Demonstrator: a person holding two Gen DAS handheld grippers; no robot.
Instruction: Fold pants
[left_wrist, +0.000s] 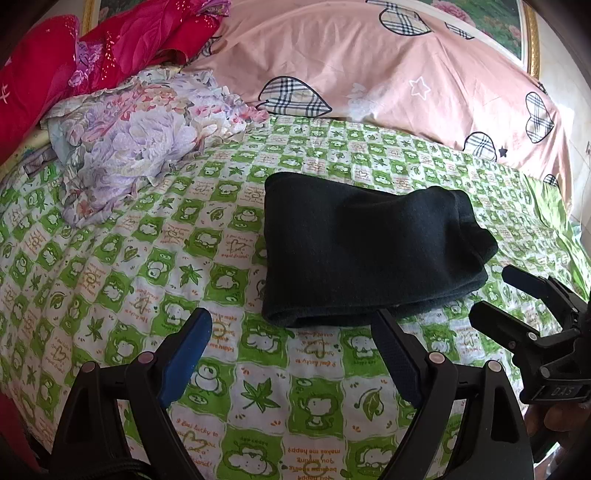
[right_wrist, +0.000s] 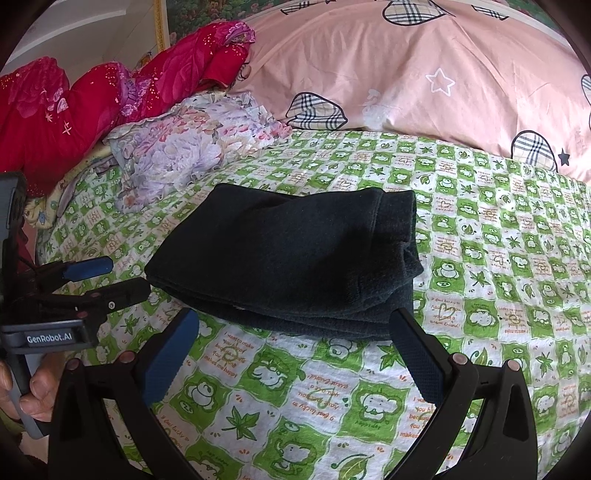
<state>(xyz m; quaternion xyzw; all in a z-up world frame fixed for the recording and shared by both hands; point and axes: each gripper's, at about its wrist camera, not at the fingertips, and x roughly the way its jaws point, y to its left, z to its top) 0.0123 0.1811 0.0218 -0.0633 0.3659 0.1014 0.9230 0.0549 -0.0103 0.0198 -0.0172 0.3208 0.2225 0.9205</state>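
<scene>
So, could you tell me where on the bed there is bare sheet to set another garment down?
Bare green sheet lies left of the folded black pants, below the floral cloth, and right of the pants toward the pink pillow. The far-left corner is crowded with floral cloth and red bedding.

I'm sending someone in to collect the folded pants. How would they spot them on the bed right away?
Start at the big pink pillow along the head of the bed, then come forward onto the green-and-white checked sheet. The pants lie mid-sheet as a compact folded stack: the only plain dark item, unlike the floral bedding bunched beside them.
</scene>
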